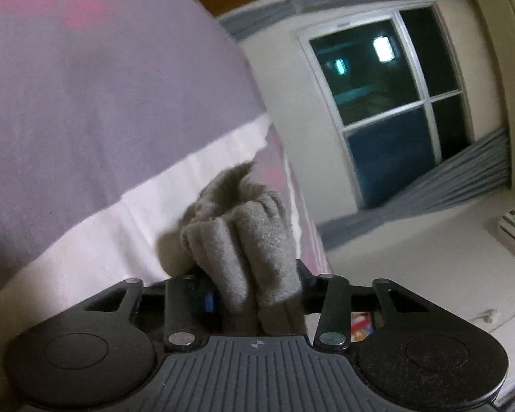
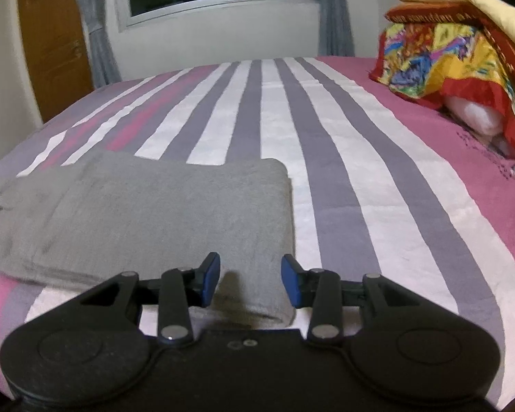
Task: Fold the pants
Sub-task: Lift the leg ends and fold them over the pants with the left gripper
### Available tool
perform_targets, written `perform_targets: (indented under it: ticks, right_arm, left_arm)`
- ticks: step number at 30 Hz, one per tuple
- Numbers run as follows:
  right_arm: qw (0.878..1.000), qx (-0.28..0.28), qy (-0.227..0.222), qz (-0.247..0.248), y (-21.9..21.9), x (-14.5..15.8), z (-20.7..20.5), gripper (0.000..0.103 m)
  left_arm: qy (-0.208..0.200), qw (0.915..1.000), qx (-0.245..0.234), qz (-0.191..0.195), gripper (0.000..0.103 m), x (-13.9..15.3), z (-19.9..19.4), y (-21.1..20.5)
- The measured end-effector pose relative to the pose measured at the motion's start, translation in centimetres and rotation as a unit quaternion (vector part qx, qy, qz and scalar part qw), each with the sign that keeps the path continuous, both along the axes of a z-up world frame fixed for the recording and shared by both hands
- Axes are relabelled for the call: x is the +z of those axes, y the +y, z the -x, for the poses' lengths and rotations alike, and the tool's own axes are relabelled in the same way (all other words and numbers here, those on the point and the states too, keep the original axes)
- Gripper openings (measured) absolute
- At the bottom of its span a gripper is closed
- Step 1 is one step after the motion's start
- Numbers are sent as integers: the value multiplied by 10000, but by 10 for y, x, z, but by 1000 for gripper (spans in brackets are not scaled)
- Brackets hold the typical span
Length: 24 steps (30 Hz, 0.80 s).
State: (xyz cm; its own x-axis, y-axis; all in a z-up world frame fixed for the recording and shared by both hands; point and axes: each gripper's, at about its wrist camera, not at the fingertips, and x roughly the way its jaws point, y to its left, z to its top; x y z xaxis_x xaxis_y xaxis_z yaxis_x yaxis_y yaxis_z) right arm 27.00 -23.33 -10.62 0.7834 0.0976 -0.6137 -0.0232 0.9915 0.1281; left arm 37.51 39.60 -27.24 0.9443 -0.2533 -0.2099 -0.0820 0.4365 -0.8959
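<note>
Striped bedcover point(image 2: 326, 144) of pink, grey and white fills the bed. Grey pants point(image 2: 147, 213) lie folded near its front left edge. Above their near right corner the right gripper point(image 2: 250, 279) hangs with parted jaws gripping nothing, while the left gripper point(image 1: 250, 285) pinches a bunched fold of grey pants fabric point(image 1: 243, 240).

Dim indoor light, fisheye warp, motion blur

black hand-held gripper point(image 2: 250, 279) with blue pads point(image 2: 211, 276), silver pivot screws, round side discs, ribbed grey base
</note>
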Motion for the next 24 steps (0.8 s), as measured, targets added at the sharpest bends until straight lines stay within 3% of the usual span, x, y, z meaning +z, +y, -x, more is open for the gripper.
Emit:
perform_targets:
  ticks: [2, 4, 7, 11, 17, 24]
  right_arm:
    - [9997, -182, -123, 56, -3, 5, -1, 39]
    - [9989, -376, -46, 286, -6, 2, -6, 39]
    - [9950, -382, 821, 416, -14, -24, -33, 41]
    - [9977, -362, 479, 320, -18, -12, -33, 42]
    - [9981, -585, -160, -64, -46, -1, -6, 43]
    - [9916, -1230, -323, -214, -91, -10, 21, 43]
  left_arm:
    - [-293, 9994, 122, -123, 39, -2, 12, -4]
    - [-133, 9997, 114, -158, 37, -16, 15, -2]
    - [70, 9996, 60, -261, 38, -10, 2, -2]
    - [225, 9988, -45, -424, 38, -1, -6, -6]
    - [-317, 9948, -357, -904, 38, 59, -10, -30]
    - [-1001, 9800, -1234, -1202, 38, 131, -54, -121]
